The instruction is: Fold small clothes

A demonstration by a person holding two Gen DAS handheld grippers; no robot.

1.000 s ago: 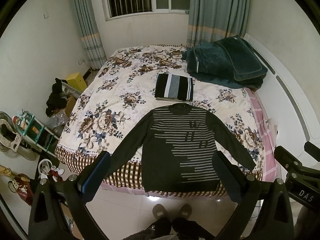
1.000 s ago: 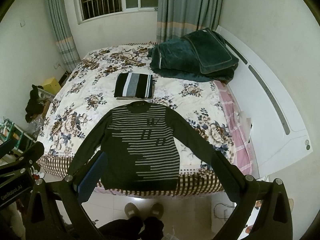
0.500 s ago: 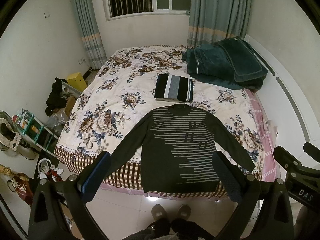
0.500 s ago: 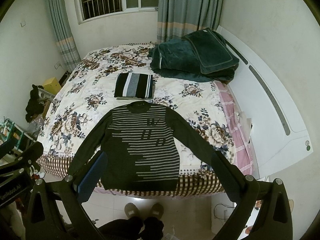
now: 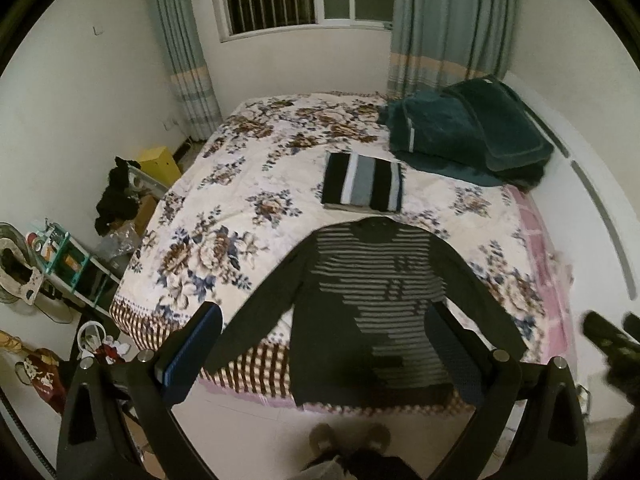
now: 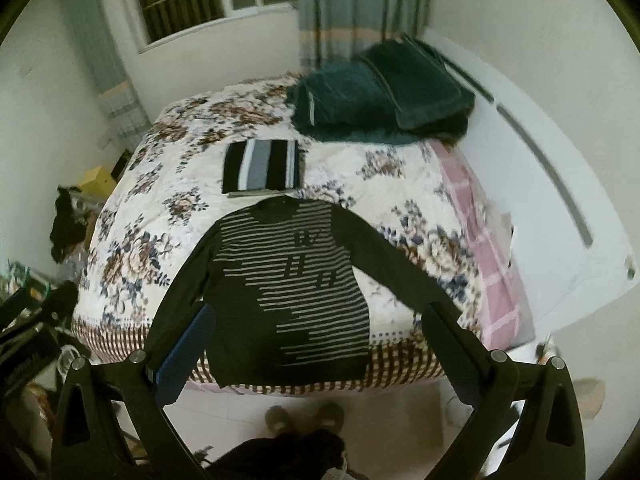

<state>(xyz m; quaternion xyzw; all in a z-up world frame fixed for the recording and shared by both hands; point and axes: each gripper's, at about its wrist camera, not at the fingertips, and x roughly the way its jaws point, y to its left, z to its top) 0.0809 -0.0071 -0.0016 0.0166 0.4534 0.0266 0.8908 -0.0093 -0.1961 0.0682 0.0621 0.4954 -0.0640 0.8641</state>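
A dark long-sleeved sweater point(image 5: 372, 300) with grey stripes lies flat, face up, sleeves spread, at the near end of the floral bed point(image 5: 240, 208); its hem hangs over the bed's edge. It also shows in the right wrist view point(image 6: 296, 292). My left gripper point(image 5: 326, 356) is open and empty, held above the floor in front of the hem. My right gripper point(image 6: 316, 354) is open and empty, likewise in front of the hem. A folded black, grey and white striped garment point(image 5: 362, 188) lies beyond the sweater's collar, also in the right wrist view point(image 6: 262, 170).
Folded dark green blankets point(image 5: 468, 132) lie at the bed's far right by the white headboard point(image 6: 540, 200). Clutter, a shelf point(image 5: 68, 260) and a yellow box point(image 5: 160, 164) stand on the floor at the left. My slippered feet point(image 5: 348, 438) are on the tiles.
Both grippers have tilted and shifted slightly; the views are now blurred with motion, the right view rolled to the left. The sweater and folded garment have not moved.
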